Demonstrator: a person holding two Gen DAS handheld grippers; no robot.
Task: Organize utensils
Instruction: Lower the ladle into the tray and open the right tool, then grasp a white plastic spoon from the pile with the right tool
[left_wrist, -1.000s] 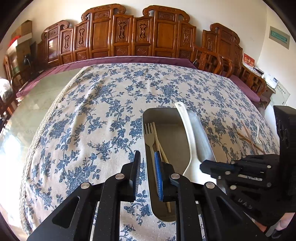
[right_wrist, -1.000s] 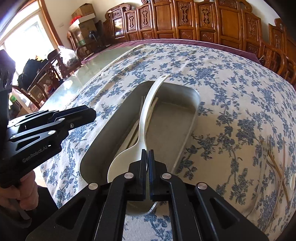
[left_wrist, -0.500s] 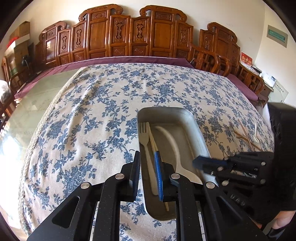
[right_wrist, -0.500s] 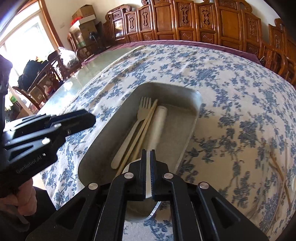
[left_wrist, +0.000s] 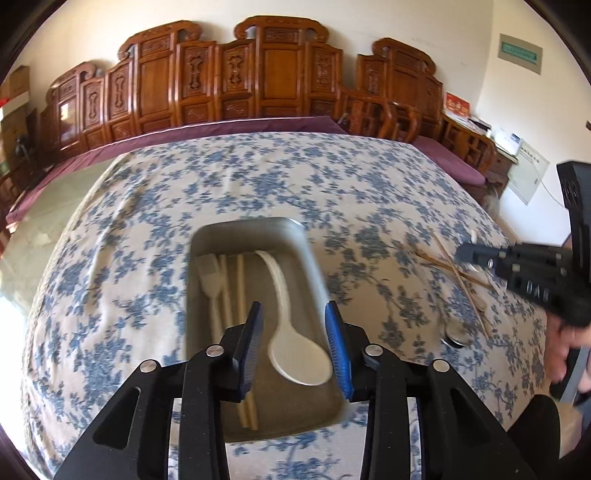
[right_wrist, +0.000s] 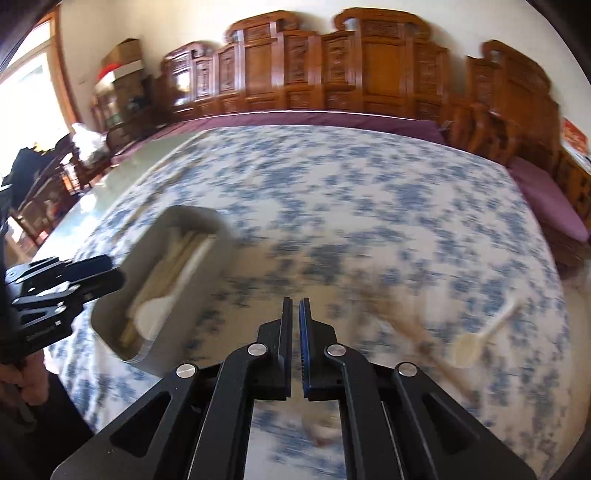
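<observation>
A grey tray (left_wrist: 247, 226) sits on the flowered cloth. It holds a pale fork (left_wrist: 209, 284), chopsticks (left_wrist: 240, 288) and a large white spoon (left_wrist: 295, 354). My left gripper (left_wrist: 293, 308) hovers over the tray's near end. Its jaws are opening and nothing is pressed between the pads. My right gripper (right_wrist: 294, 301) is shut and empty above bare cloth, right of the tray (right_wrist: 184, 325). A small pale spoon (right_wrist: 480, 339) and blurred brown chopsticks (right_wrist: 406, 325) lie ahead of it to the right. From the left wrist, the right gripper (left_wrist: 465, 253) is over those chopsticks (left_wrist: 443, 266).
A metal spoon (left_wrist: 456, 338) lies on the cloth near the loose chopsticks. Carved wooden chairs (left_wrist: 273, 74) line the far side of the table. The cloth's left border gives way to glass tabletop (left_wrist: 22, 258). A hand (left_wrist: 561, 343) holds the right gripper's handle.
The large white spoon left the right gripper and now lies in the tray. The right gripper swung away to the right. The left gripper's jaws widened and it shifted over the tray.
</observation>
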